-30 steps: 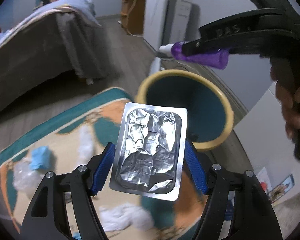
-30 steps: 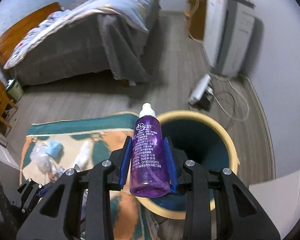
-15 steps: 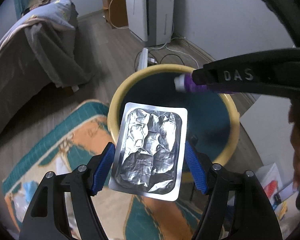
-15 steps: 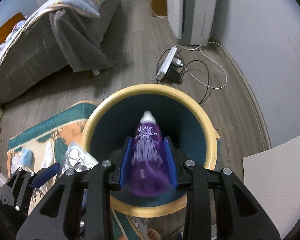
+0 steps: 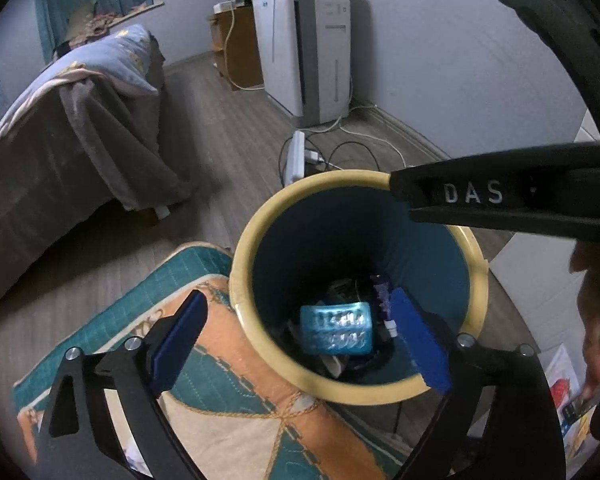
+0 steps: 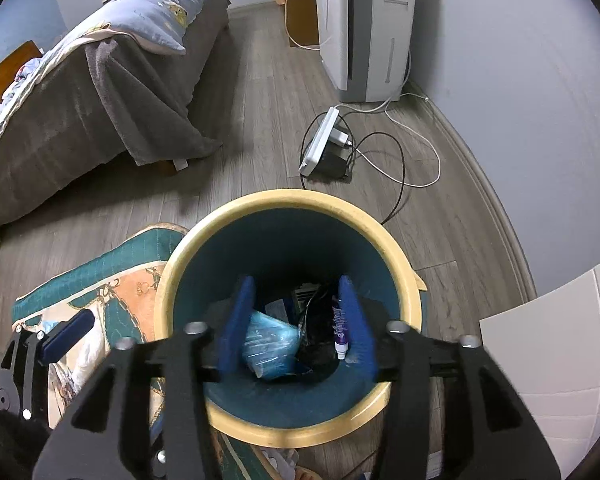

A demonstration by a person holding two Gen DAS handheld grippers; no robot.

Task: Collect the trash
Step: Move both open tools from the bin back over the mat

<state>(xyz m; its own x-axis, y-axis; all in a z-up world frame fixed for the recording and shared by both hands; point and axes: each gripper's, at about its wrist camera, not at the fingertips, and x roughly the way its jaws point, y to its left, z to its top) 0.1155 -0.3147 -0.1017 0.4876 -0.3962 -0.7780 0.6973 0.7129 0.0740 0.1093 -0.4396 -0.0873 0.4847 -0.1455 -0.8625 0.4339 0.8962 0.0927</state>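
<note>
The blister pack [image 5: 335, 334] is lying at the bottom of the waste bin [image 5: 244, 280], its foil showing bluish, and the purple bottle [image 6: 341, 330] is lying just beside it against the bin's inner wall. Both grippers are hanging over the bin's mouth with jaws spread wide and gripping nothing: the left gripper [image 5: 300, 344] is straddling the near rim, the right gripper [image 6: 296, 322] is sitting inside the yellow rim. The bin is touching the rug [image 5: 204, 360] on one side. Bare wooden floor [image 6: 260, 120] is lying open toward the bed [image 6: 80, 92], while a power strip [image 6: 320, 142] with looping cables is sitting near the far rim
</note>
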